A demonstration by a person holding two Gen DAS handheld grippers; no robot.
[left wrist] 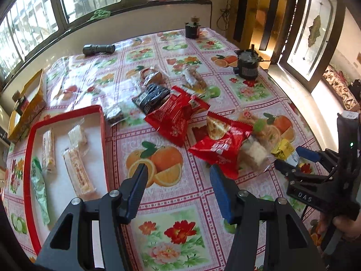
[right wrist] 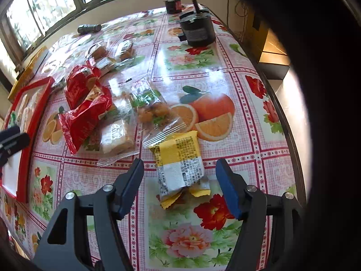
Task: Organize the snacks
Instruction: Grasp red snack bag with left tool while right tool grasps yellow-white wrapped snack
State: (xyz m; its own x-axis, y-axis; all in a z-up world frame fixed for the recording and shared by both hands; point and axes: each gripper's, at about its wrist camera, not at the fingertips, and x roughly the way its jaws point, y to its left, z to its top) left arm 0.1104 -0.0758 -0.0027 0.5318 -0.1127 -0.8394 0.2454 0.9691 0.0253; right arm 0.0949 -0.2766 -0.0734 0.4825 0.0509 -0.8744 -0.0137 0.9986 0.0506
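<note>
The right gripper [right wrist: 179, 169] stands wide open and holds nothing; the yellow snack packet [right wrist: 179, 166] lies flat on the tablecloth [right wrist: 225, 67] right between its two fingers, touching neither as far as the right wrist view shows. The packet's long axis runs roughly along the fingers, tilted a little: its yellow end points away from the jaws, and its crimped end points back toward the wrist. In the left wrist view the same packet [left wrist: 284, 150] shows between the right gripper's [left wrist: 293, 158] fingertips.

The left gripper [left wrist: 178, 176] is likewise spread wide and empty, hovering over bare cloth with an orange print between its fingers.

Ahead of the left jaws and to their right lie two red snack bags [left wrist: 178, 115], one partly over the other, each with its long axis running diagonally. Beyond them I count one black packet [left wrist: 150, 98]; several clear-wrapped pastries lie around, and their exact number cannot be told.

To the left of the left jaws sits one red tray [left wrist: 102, 122]. It holds four wrapped snacks: three pale bars [left wrist: 77, 174] and one green packet [left wrist: 39, 187], all lying lengthwise, roughly parallel to the left fingers.

Far ahead stand two black jars [left wrist: 247, 64] and one flashlight [left wrist: 98, 49].
</note>
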